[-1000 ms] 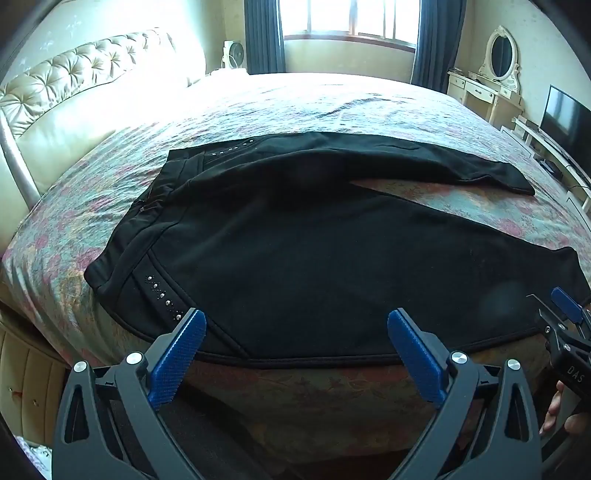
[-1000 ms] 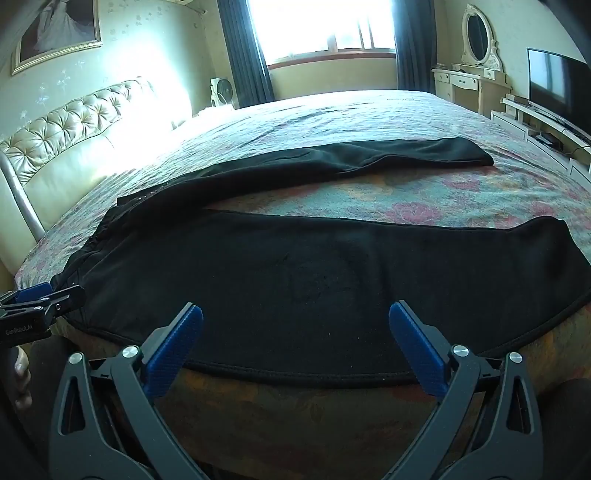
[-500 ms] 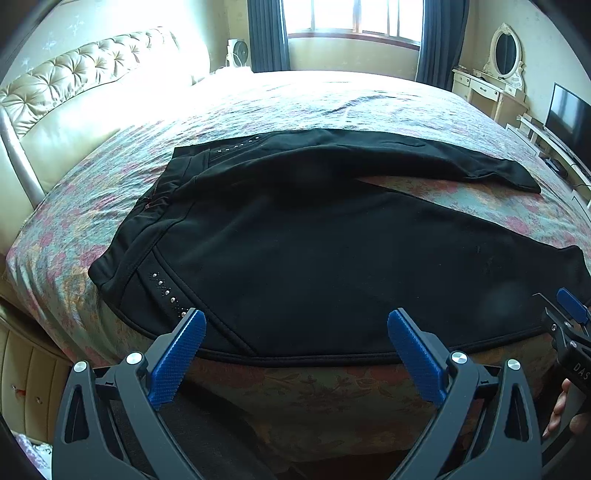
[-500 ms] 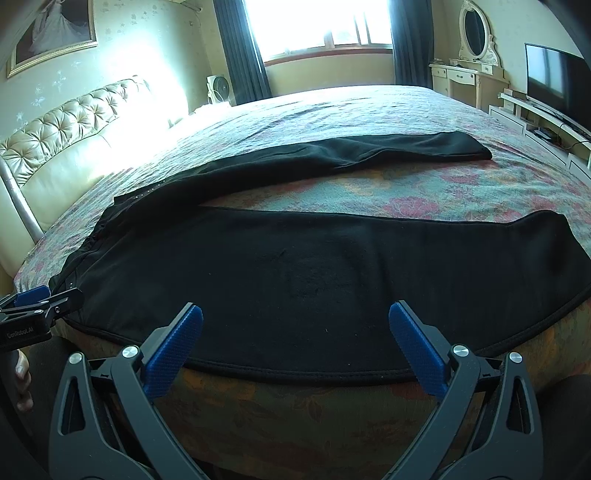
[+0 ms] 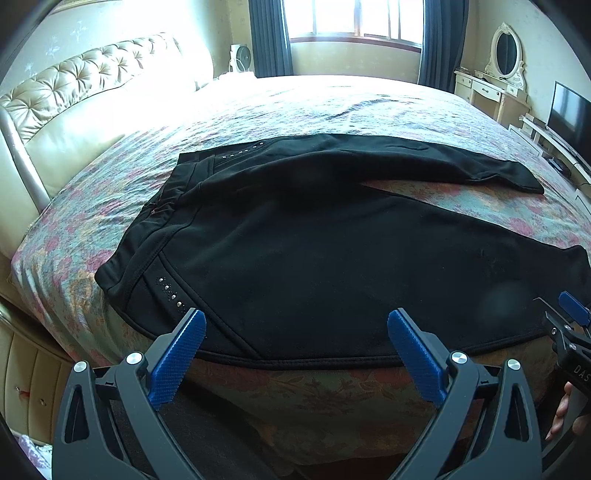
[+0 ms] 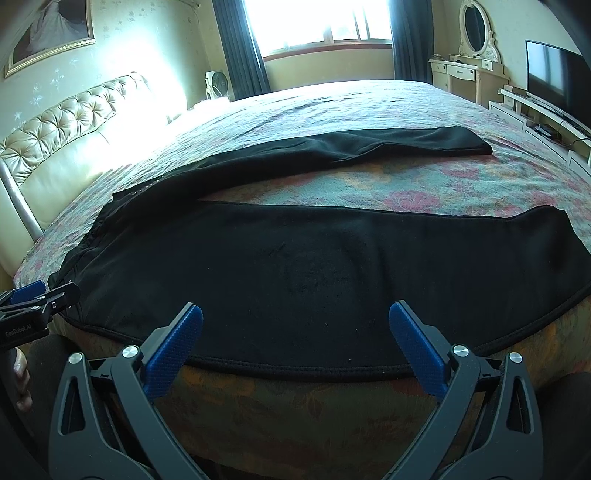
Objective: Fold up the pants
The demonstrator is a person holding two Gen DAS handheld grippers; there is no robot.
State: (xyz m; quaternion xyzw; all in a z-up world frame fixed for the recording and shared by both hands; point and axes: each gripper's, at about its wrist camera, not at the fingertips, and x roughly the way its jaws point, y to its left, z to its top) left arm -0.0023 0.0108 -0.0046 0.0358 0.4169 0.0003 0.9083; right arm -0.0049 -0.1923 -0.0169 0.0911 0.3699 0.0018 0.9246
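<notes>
Black pants (image 5: pixel 314 240) lie spread flat on the bed, waistband to the left, both legs running right in a V. The near leg lies along the bed's front edge; it also shows in the right wrist view (image 6: pixel 314 273). My left gripper (image 5: pixel 295 332) is open and empty, just in front of the near seam by the studded pocket. My right gripper (image 6: pixel 295 328) is open and empty, in front of the near leg's middle. Each gripper shows at the edge of the other's view.
The bed has a floral cover (image 5: pixel 332 110) and a tufted cream headboard (image 5: pixel 74 92) at the left. A dresser with mirror (image 5: pixel 495 85) and a TV (image 5: pixel 572 114) stand at the right. A window (image 6: pixel 317 22) is behind.
Both grippers have risen slightly, so the pants sit lower in the views. The pants have not moved. Both grippers stay open.
</notes>
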